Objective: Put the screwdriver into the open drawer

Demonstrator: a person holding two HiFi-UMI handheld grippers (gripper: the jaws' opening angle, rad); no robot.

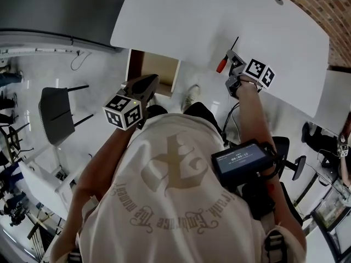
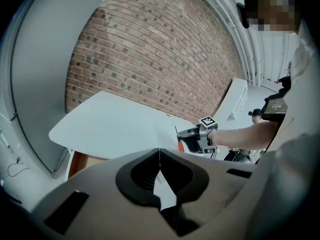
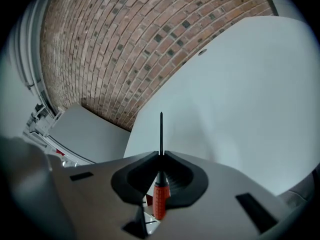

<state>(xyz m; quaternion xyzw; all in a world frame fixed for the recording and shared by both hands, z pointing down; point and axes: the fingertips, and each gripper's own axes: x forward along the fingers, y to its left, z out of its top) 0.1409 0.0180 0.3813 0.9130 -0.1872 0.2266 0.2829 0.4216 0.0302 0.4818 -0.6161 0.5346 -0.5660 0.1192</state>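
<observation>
The screwdriver [image 1: 221,66] has a red handle and a thin black shaft. My right gripper [image 1: 230,55] is shut on it above the near edge of the white table [image 1: 181,21]. In the right gripper view the shaft [image 3: 161,131] sticks up past the closed fingertips and the handle [image 3: 160,199] hangs behind them. The open drawer [image 1: 159,69] shows a bare wooden inside under the table's left front edge. My left gripper [image 1: 152,81] hovers just in front of the drawer, shut with nothing in it; its tips [image 2: 160,153] meet. From there I see the right gripper [image 2: 194,136] off to the right.
A dark chair [image 1: 57,114] stands on the floor to the left. A second white table [image 1: 335,100] lies at the right, and a brick wall [image 3: 125,49] runs behind. A screen device [image 1: 241,160] is strapped to the person's right forearm.
</observation>
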